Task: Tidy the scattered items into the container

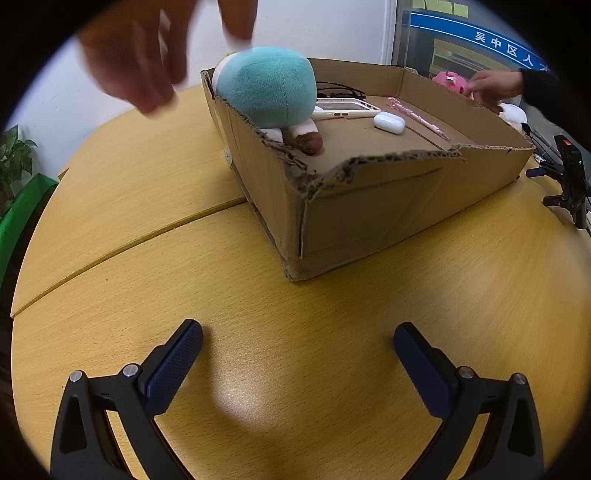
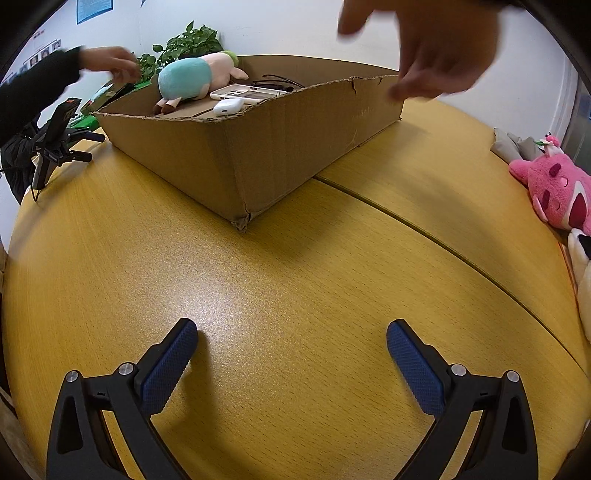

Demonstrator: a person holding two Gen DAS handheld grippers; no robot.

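- Cardboard box [image 1: 369,206]: holds teal plush [image 1: 267,85], phone case [image 1: 345,108], earbud case [image 1: 389,122], pink pen [image 1: 417,118].
- Left gripper [image 1: 297,345], right gripper [image 2: 291,341]: jaws spread wide, empty.
- Advice: wait until bare hand [image 2: 436,48] clears.

Wooden table [image 2: 295,258], yellow grain, a seam running across its top. Potted green plant [image 2: 184,44] at the far side against a white wall [image 2: 288,26]. Pink plush toy [image 2: 557,188] at the right table edge, a pale plush [image 2: 581,266] touching it on the near side. Black phone on a small tripod [image 2: 55,136] at the far left edge. Blue banner with white characters [image 1: 491,40] behind glass.
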